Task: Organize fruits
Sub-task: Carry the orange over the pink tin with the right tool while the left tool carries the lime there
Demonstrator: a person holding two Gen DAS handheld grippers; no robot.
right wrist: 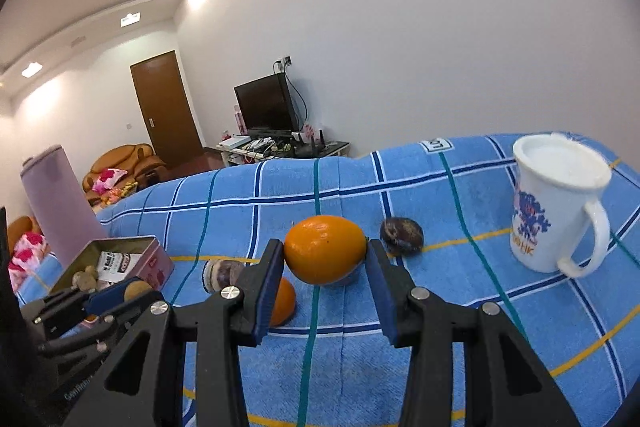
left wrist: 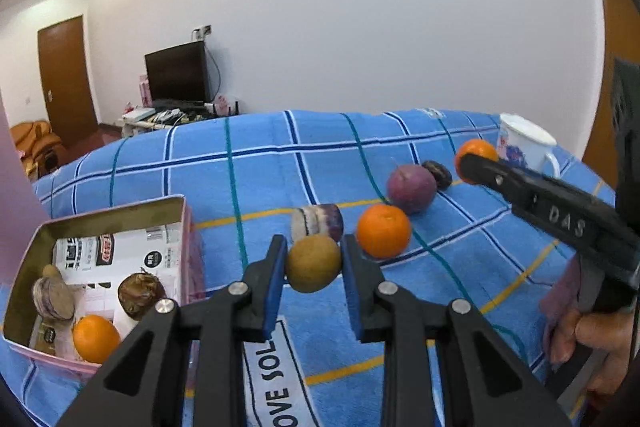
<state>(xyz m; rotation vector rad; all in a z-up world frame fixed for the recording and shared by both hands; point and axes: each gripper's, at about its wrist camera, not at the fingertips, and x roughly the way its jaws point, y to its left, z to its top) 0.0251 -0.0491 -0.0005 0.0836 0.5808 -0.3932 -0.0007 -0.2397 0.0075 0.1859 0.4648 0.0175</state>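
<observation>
In the left wrist view my left gripper (left wrist: pixel 313 251) is shut on a round yellow-brown fruit (left wrist: pixel 312 267), held above the blue checked cloth (left wrist: pixel 260 171). To the left stands a pink tin box (left wrist: pixel 100 215) holding an orange (left wrist: pixel 95 339), a dark brown fruit (left wrist: pixel 140 295) and a striped fruit (left wrist: pixel 52 297). My right gripper (right wrist: pixel 325 255) is shut on an orange (right wrist: pixel 325 247), lifted off the cloth. On the cloth lie another orange (left wrist: pixel 383 230), a purple fruit (left wrist: pixel 411 188), a dark fruit (right wrist: pixel 401 235) and a striped purple-white fruit (left wrist: pixel 318 221).
A white mug (right wrist: pixel 560 207) with a blue pattern stands on the cloth at the right. A pink cylinder (right wrist: pixel 60 203) rises behind the box. A hand (left wrist: pixel 588 331) grips the right gripper's handle. A TV and a door are far behind.
</observation>
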